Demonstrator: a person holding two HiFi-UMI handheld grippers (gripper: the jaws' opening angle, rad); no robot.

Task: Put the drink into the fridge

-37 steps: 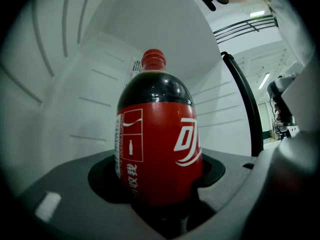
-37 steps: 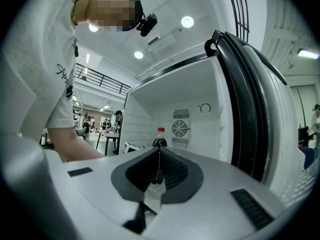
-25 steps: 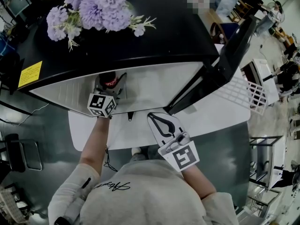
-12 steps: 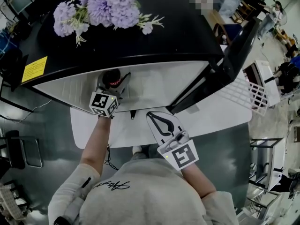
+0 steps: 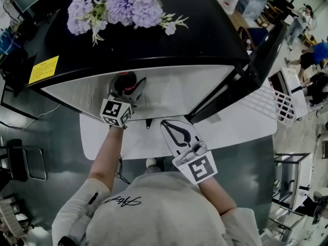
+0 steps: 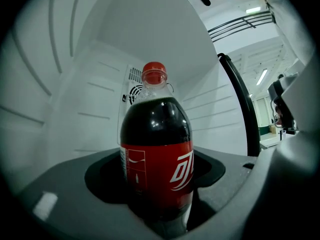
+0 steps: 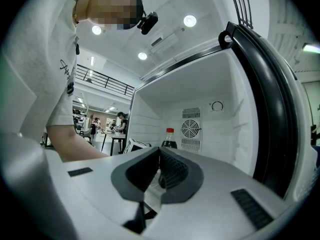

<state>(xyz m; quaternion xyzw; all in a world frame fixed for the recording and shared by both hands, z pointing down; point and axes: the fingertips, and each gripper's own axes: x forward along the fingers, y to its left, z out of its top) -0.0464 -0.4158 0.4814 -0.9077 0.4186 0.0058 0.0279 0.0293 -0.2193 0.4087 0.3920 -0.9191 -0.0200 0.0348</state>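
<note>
Head view: your left gripper reaches into the open fridge and is clamped on the bottle. Your right gripper sits outside, in front of the opening, near the door. Flowers lie on the fridge top.

Left gripper view: the jaws grip the bottle's lower body. It's upright inside the fridge, with the fan vent behind it.

Right gripper view: jaws pressed together with nothing between them. The bottle stands in front of the fan vent.
</note>
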